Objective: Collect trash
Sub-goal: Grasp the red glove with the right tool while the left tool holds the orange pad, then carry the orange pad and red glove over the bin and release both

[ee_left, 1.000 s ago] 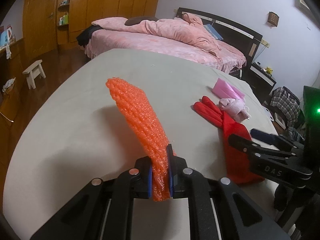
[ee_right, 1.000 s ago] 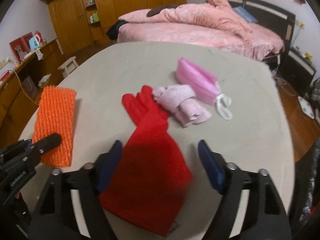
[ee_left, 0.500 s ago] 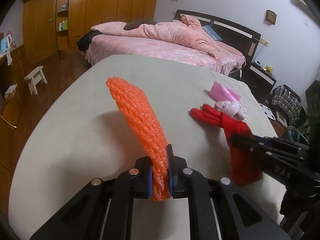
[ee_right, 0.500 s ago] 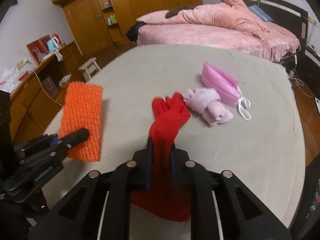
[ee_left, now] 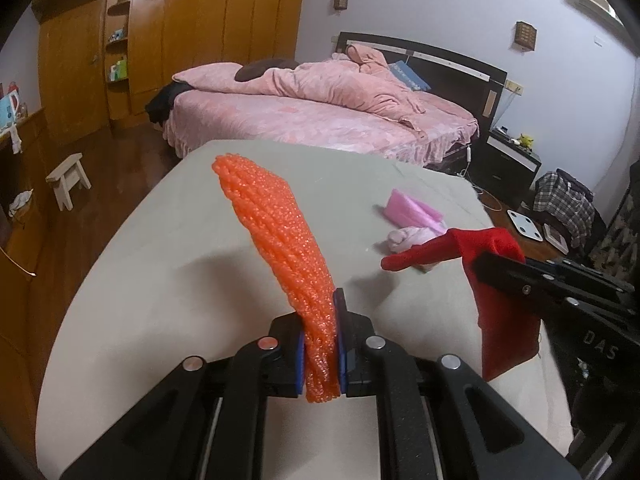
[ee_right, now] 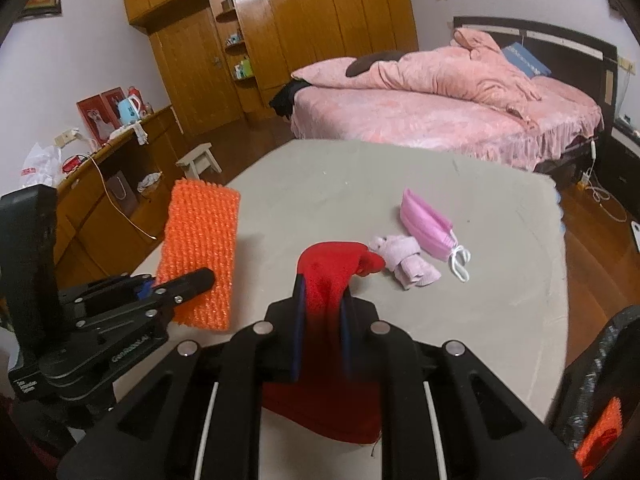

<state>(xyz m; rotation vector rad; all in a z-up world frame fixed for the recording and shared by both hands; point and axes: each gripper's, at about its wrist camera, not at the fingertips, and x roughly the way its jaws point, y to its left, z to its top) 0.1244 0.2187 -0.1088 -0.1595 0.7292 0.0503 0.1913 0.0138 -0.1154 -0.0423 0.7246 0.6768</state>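
Observation:
My left gripper [ee_left: 320,344] is shut on an orange foam net sheet [ee_left: 276,240], which stands up from the jaws above the grey table [ee_left: 160,280]. From the right wrist view the same orange sheet [ee_right: 200,248] shows flat-on, held by the left gripper [ee_right: 180,286]. My right gripper [ee_right: 322,320] is shut on a red glove [ee_right: 332,268], lifted off the table with its fingers drooping forward. In the left wrist view the red glove [ee_left: 496,280] hangs from the right gripper [ee_left: 504,272]. A pink face mask [ee_right: 428,224] and a pale pink rolled cloth [ee_right: 404,260] lie on the table.
A bed with pink bedding [ee_right: 440,112] stands beyond the table. A wooden wardrobe [ee_right: 280,40], a small stool [ee_right: 200,160] and a side counter [ee_right: 100,184] are at the left. A dark bag rim [ee_right: 600,380] with something orange inside shows at the lower right.
The right gripper closed on the red glove and lifted it off the table. The left gripper rose a little, still holding the orange sheet.

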